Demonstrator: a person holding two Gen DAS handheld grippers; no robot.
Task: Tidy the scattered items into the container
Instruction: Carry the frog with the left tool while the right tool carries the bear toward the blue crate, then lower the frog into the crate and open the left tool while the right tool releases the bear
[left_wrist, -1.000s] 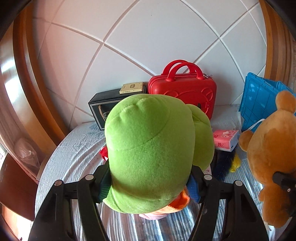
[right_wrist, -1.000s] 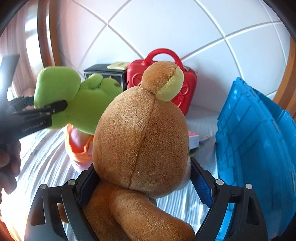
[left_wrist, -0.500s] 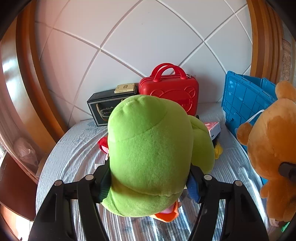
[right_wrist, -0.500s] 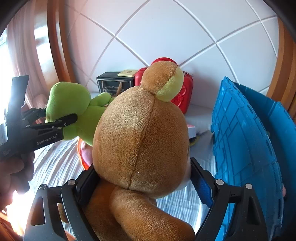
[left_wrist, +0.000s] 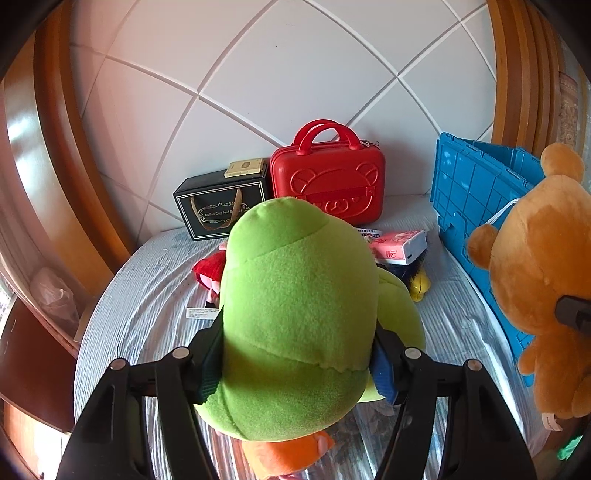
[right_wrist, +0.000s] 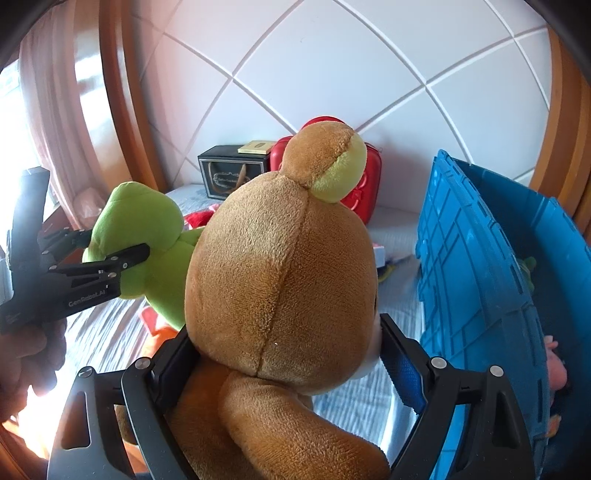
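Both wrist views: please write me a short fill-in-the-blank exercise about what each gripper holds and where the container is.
1. The left gripper is shut on the ____ plush toy.
2. The right gripper holds a brown ____.
3. The blue crate stands to the ____ of the bear.

Missing words: green; teddy bear; right

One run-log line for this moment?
left claw: shut on green plush | right claw: shut on brown bear | both airborne | blue crate: open, at right
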